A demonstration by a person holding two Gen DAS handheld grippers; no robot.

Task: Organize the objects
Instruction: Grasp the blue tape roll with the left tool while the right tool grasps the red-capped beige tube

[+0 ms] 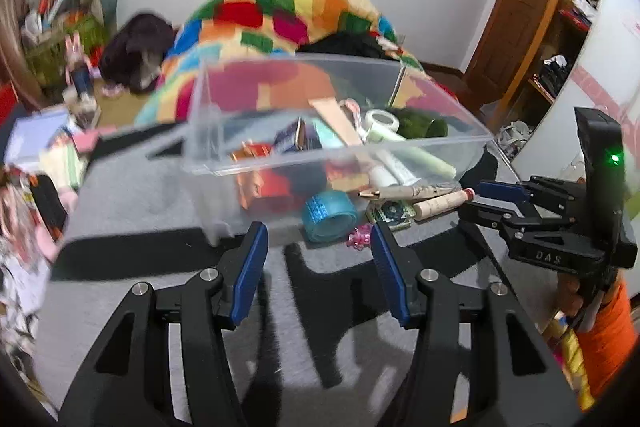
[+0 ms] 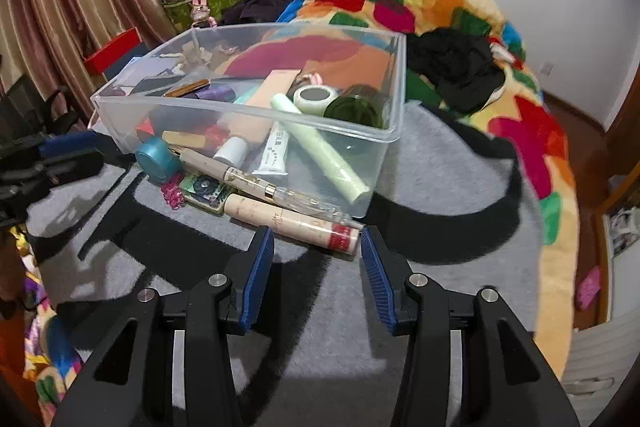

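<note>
A clear plastic bin (image 2: 240, 109) stands on a grey mat and holds a pale green tube (image 2: 320, 147), a white tube (image 2: 276, 147), a tape roll (image 2: 314, 99) and a dark green jar (image 2: 356, 107). In front of it lie a blue tape roll (image 1: 330, 217), pink beads (image 1: 360, 239), a patterned compact (image 2: 204, 189), a beige pen (image 2: 256, 183) and a cream tube (image 2: 296, 223) with a red band. My left gripper (image 1: 319, 231) is open just short of the blue roll. My right gripper (image 2: 317, 233) is open, its tips at the cream tube's red end without pressing it.
A patchwork blanket (image 2: 440, 7) with a black garment (image 2: 452, 67) is heaped behind and right of the bin. Books and clutter (image 1: 44, 147) crowd the mat's left edge. Striped curtains (image 2: 60, 7) and bags of odds and ends stand at the far left.
</note>
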